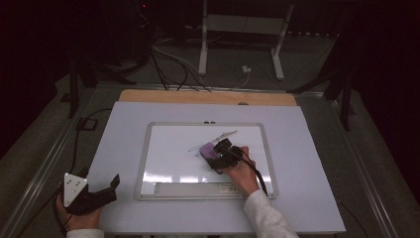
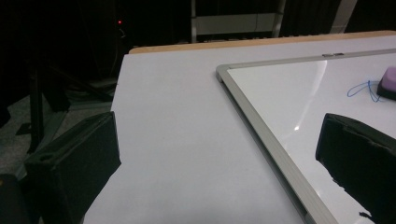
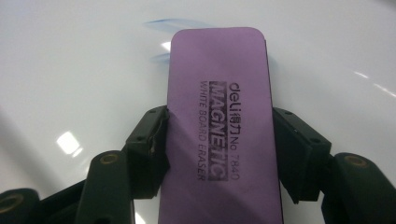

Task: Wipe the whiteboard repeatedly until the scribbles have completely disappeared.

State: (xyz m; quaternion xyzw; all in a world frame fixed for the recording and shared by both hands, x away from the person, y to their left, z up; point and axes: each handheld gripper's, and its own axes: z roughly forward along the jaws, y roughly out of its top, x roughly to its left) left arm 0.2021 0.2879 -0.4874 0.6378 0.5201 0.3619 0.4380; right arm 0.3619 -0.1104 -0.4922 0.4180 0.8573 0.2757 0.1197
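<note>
Right gripper view: you are pinching the flat purple rectangular whiteboard eraser across its long sides with the right hand-held gripper, on the glossy metal-framed whiteboard; it looks light and stiff, likely gliding easily. Left hand-held gripper is idling, spread, at the tabletop edge.

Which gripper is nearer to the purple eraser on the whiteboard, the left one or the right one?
Right. The right gripper is shut on the purple eraser, a jaw against each long side, on the whiteboard. The left gripper is open, off the board near the table's front left corner.
</note>
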